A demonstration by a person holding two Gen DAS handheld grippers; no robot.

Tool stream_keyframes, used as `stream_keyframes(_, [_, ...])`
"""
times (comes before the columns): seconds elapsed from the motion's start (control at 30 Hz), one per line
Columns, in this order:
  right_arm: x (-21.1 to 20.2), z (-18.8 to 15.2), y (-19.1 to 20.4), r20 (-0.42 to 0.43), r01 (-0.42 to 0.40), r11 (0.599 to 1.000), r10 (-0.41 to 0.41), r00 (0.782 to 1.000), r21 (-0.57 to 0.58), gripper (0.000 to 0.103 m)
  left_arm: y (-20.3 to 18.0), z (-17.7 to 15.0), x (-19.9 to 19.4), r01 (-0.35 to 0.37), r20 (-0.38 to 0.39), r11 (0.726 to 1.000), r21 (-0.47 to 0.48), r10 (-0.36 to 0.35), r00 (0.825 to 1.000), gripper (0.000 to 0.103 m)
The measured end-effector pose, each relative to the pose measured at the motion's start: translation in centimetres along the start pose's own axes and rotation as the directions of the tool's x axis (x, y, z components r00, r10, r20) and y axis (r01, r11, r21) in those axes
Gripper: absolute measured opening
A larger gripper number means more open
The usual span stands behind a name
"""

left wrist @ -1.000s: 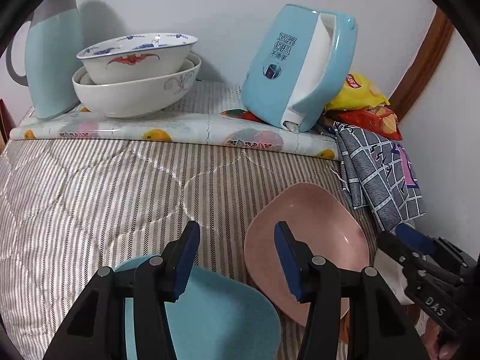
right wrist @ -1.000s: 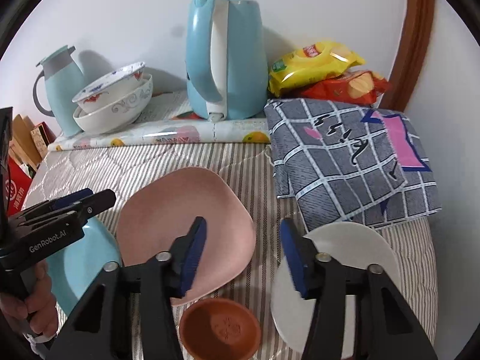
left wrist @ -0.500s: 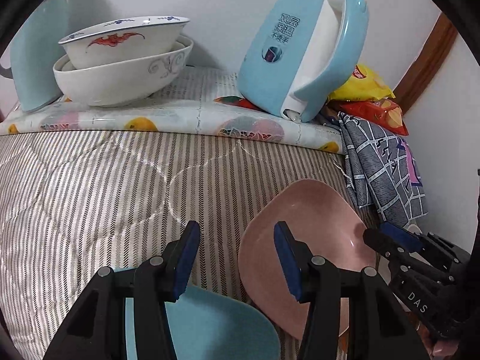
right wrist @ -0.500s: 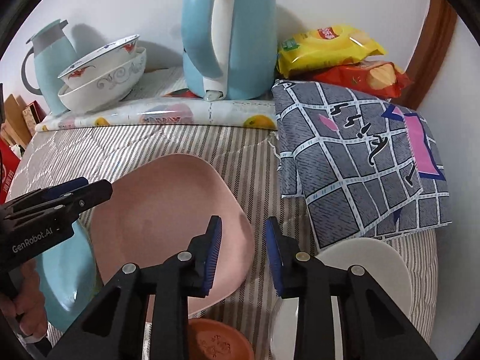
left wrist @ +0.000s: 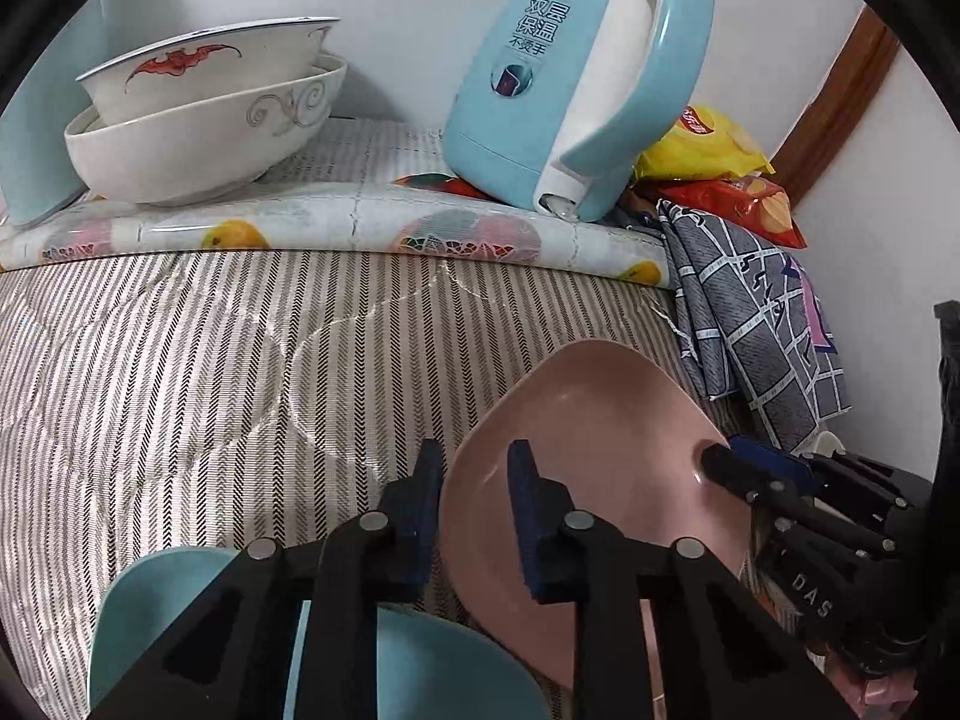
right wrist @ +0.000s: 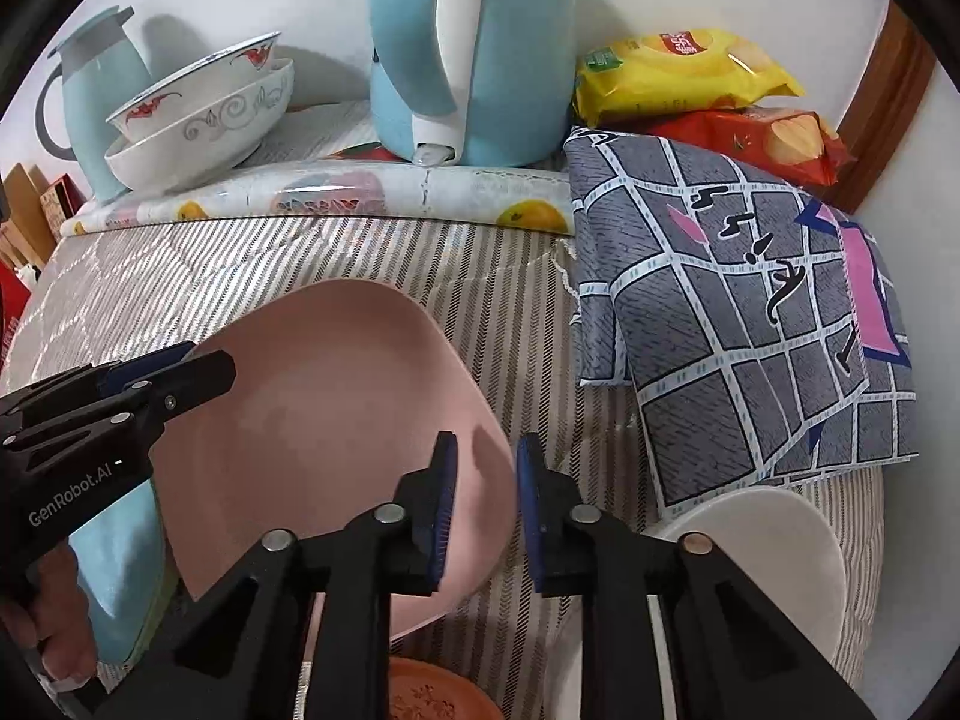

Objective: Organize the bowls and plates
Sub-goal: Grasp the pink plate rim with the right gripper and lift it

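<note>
A pink plate [left wrist: 606,438] [right wrist: 324,414] lies on the striped quilt [left wrist: 198,372]. My left gripper [left wrist: 474,510] has its jaws closing on the plate's left rim, which fills the gap between the pads. My right gripper [right wrist: 486,504] is closing the same way on the right rim. Each wrist view shows the other gripper clamped at the opposite edge: the left gripper [right wrist: 207,363] and the right gripper [left wrist: 723,456]. A blue plate [left wrist: 420,660] [right wrist: 120,540] lies beside and partly under the pink one. Two stacked bowls [left wrist: 204,120] [right wrist: 204,114] stand at the back left.
A white plate [right wrist: 768,552] and a small brown dish [right wrist: 438,696] lie near the front. A blue kettle [right wrist: 474,48], a thermos jug [right wrist: 102,102], snack bags [right wrist: 684,72] and a checked cloth [right wrist: 750,330] line the back and right. A hand [right wrist: 54,630] holds the left gripper.
Both grippers have sunk toward the pink plate. Their jaws, wide apart a second ago, have narrowed onto its left and right rims.
</note>
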State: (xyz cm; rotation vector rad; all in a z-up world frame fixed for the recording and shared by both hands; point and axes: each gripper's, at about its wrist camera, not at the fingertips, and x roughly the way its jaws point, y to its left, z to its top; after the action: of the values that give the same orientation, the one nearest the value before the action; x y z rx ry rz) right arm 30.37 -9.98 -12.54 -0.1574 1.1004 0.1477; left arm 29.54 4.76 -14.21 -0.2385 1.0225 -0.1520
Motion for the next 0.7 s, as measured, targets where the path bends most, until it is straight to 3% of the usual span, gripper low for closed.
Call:
stream_keyframes(0.13, [-0.1,0.1,-0.3,0.017,0.028,1.000,-0.028,0.999,0.000,0.006,0.2,0.1,0.0,-0.005,0.012,1.000,-0.001,0.005,1.000,0.010])
stream_keyframes(0.7, [-3.7,0.5,-1.8,0.107,0.019,0.999,-0.024,0.994,0.045,0.006,-0.5,0.8,-3.4,0.027,0.081,1.000,-0.009,-0.027,0.996,0.009])
